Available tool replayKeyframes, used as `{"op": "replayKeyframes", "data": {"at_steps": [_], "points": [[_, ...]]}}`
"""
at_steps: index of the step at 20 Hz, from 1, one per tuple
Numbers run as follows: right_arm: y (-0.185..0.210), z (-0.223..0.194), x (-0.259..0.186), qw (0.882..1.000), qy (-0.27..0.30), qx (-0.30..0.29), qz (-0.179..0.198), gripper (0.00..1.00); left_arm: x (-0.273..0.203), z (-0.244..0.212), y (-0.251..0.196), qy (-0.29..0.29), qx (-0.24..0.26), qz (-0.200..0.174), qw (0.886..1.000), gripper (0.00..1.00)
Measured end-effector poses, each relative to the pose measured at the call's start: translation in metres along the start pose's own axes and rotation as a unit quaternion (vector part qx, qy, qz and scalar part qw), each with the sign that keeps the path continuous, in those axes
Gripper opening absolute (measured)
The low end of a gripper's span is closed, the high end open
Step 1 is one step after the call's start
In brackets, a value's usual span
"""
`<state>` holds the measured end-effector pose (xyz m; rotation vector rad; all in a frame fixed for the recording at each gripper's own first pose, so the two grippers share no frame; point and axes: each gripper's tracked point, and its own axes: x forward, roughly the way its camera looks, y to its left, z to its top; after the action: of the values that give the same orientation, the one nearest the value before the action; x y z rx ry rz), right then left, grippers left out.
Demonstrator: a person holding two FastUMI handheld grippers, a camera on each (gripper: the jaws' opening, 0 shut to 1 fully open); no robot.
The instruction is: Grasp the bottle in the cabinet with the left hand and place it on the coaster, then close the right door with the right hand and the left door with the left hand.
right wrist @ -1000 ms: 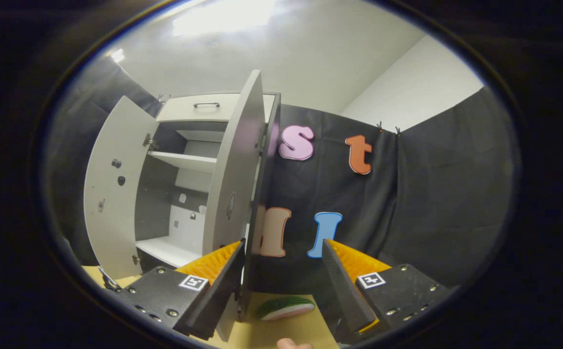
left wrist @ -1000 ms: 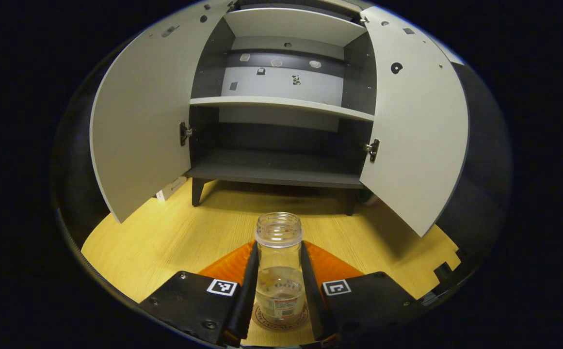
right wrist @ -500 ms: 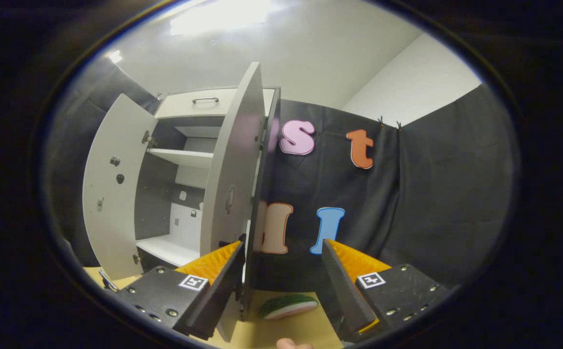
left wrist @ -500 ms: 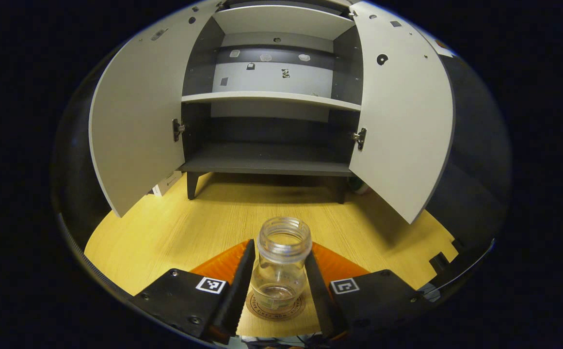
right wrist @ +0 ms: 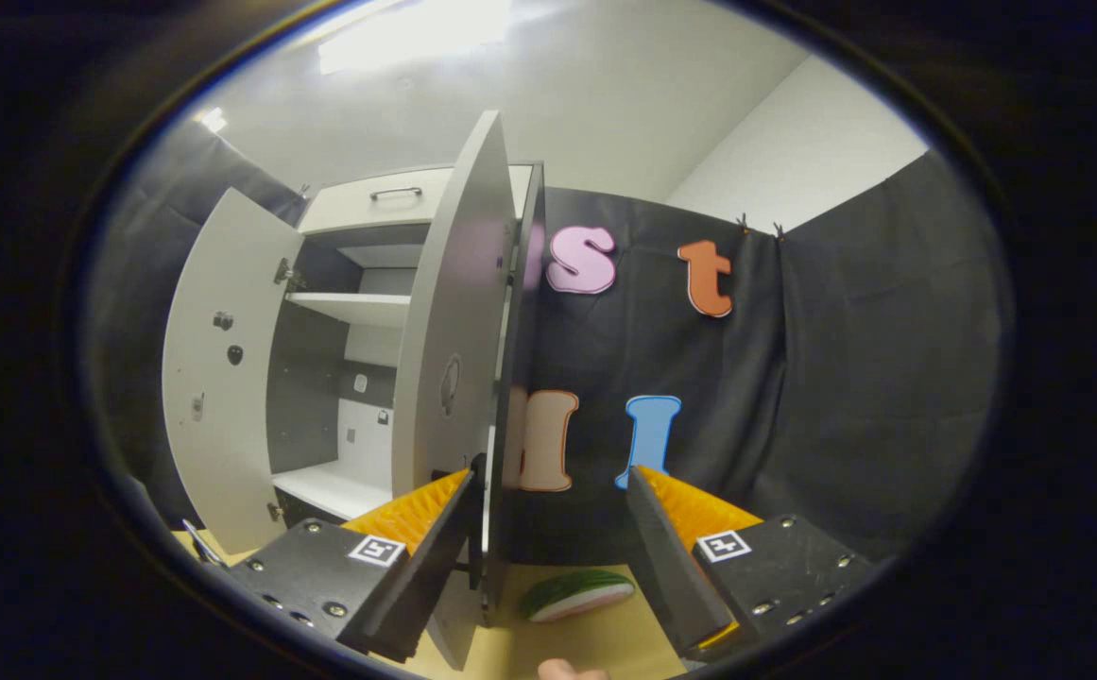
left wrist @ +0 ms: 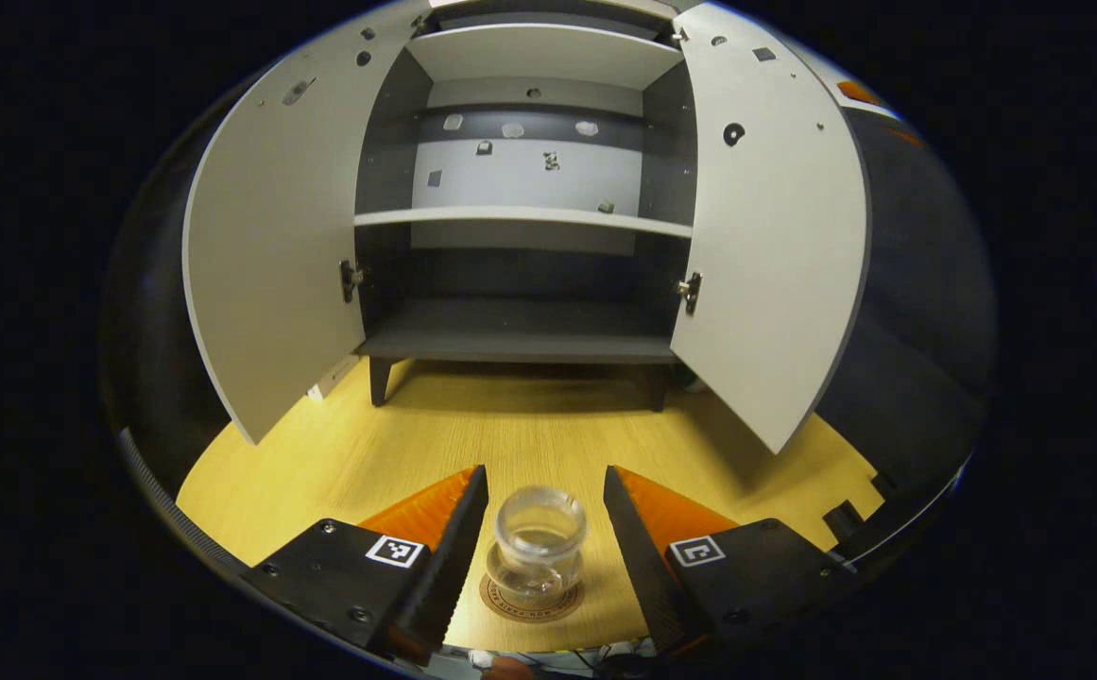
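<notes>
In the left gripper view, the cabinet's left door (left wrist: 269, 246) stands swung wide, and between the two doors the cabinet (left wrist: 520, 331) shows bare shelves, so the bottle is out of it. Below, on the wooden table (left wrist: 340, 453), the clear, uncapped bottle (left wrist: 537, 543) stands upright on the round coaster (left wrist: 501, 601), which suggests the placing step is done. The left gripper (left wrist: 540, 543) straddles the bottle with its fingers spread well apart, a clear gap on either side, holding nothing. To the right, the right door (left wrist: 775, 255) is open too. In the right gripper view, the left door (right wrist: 217, 368) shows far off at the left, and the right door (right wrist: 454, 331) appears nearly edge-on, its free edge just at the inner side of the gripper's left finger; whether finger and door touch cannot be told. The right gripper (right wrist: 553, 548) is spread wide and grips nothing. A green-and-white slice-shaped object (right wrist: 578, 595) lies on the table between its fingers. Judged from this, both door closings remain, with the right door next in line.
</notes>
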<state>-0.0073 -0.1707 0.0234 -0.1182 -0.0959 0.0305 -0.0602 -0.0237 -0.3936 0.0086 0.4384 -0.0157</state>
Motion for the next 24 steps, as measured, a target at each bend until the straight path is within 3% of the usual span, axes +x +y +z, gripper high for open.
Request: {"op": "replayKeyframes", "data": {"at_steps": [1,4,15,24], "points": [[0.000,-0.001,0.001,1.000,0.001,0.002,-0.001,0.96,-0.003,0.013,0.000,-0.012,0.004,0.003,1.000,0.80],[0.000,-0.006,0.004,1.000,0.008,0.009,-0.008,0.96,-0.010,0.054,0.004,-0.051,0.010,0.013,0.999,1.00],[0.028,-0.027,0.019,0.998,0.047,0.040,-0.003,0.95,-0.042,0.192,0.048,-0.142,-0.004,0.047,0.989,0.98],[0.057,-0.026,0.017,0.998,0.047,0.028,-0.005,0.92,-0.090,0.237,0.114,-0.161,-0.003,0.091,0.983,0.98]]}}
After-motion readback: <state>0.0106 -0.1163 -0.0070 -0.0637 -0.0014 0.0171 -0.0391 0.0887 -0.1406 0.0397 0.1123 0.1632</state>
